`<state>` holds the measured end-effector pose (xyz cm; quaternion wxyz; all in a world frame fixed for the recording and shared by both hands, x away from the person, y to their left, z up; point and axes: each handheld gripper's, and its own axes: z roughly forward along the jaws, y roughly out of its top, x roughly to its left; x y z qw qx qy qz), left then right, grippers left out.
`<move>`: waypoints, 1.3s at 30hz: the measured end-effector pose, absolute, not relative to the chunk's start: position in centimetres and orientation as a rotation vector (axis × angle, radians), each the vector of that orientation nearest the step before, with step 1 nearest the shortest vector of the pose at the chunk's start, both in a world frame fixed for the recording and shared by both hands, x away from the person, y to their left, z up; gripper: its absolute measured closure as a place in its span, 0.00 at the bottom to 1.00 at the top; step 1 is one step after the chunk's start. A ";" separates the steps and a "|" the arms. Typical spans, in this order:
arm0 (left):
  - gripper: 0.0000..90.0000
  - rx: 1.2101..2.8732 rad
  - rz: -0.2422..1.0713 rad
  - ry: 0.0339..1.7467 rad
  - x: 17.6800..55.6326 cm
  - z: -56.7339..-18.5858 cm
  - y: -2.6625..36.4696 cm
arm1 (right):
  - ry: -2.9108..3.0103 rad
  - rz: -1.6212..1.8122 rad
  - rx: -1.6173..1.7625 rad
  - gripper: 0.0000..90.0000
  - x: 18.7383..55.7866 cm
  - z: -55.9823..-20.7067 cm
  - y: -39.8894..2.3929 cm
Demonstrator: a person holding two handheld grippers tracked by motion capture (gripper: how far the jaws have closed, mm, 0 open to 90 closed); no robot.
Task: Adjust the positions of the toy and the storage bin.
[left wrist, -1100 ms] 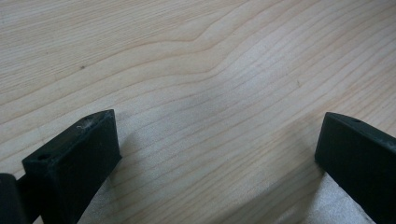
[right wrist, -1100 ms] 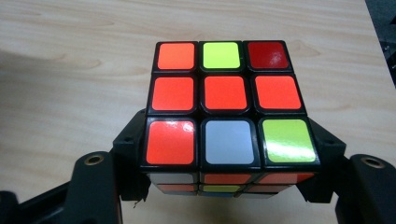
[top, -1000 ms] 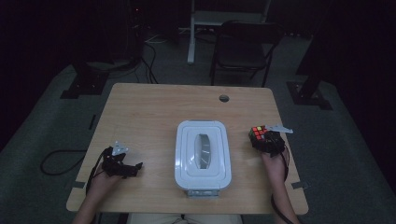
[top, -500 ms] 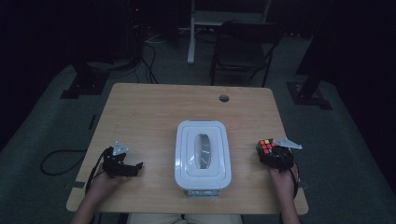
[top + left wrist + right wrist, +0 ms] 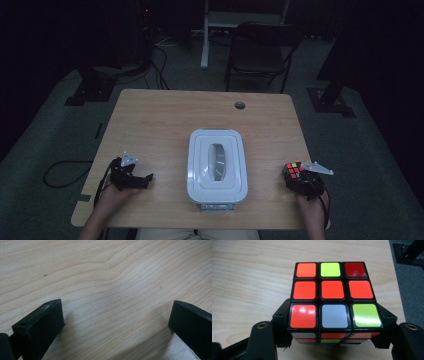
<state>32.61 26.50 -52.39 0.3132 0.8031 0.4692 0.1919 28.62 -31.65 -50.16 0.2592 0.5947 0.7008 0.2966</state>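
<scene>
Wooden table [image 5: 165, 120] bears gripped cube [image 5: 333, 296] (scrambled colours).

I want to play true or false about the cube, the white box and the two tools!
1. The right tool holds the puzzle cube. True.
2. The white box has its lid off. False: the lid is on.
3. The left tool grips a ball. False: its jaws are open over bare table.
4. The box sits between the two tools. True.
5. The cube is inside the box. False: it is at the table's right edge.
</scene>
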 end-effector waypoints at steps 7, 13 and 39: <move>0.01 2.126 0.500 1.223 32.5 -52.4 26.5 | 1.903 0.820 1.634 0.37 28.1 -50.8 -32.0; 0.01 2.133 0.494 1.206 32.5 -52.4 26.4 | 1.898 0.867 1.651 0.31 28.0 -50.8 -32.4; 0.01 2.136 0.488 1.195 32.5 -52.4 26.5 | 1.893 1.046 1.469 0.15 31.6 -45.3 -29.2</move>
